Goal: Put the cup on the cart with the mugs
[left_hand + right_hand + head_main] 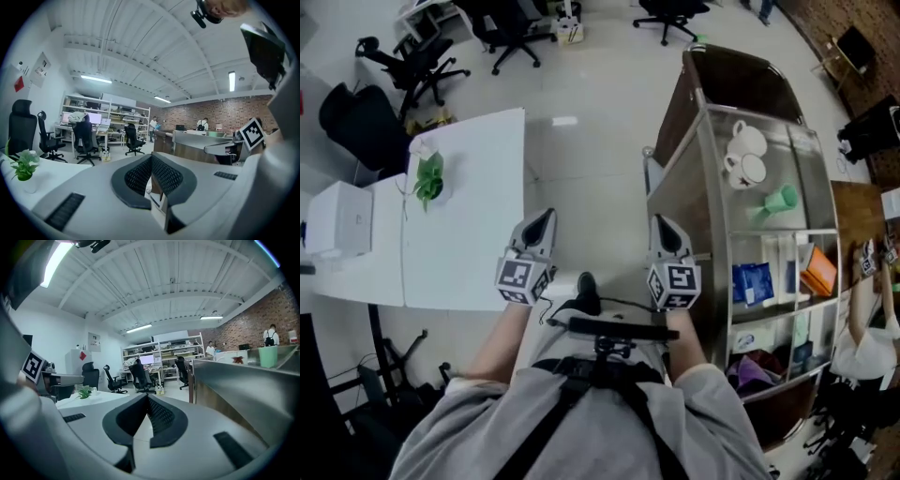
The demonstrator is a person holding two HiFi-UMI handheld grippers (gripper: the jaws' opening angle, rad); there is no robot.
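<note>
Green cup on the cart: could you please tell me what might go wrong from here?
1. The green cup stands close beside the white mugs on the cart; a reach there might knock them.
2. The right gripper, shut and empty, is near the cart's edge and could bump it.

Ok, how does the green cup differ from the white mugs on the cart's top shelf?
The cup is green; the mugs are white. The cup is one plain tapered piece with no handle showing; the mugs are two, rounder, seemingly with handles. The cup stands nearer the person, the mugs further along. Both sit on the cart's top shelf, apart from each other.
</note>
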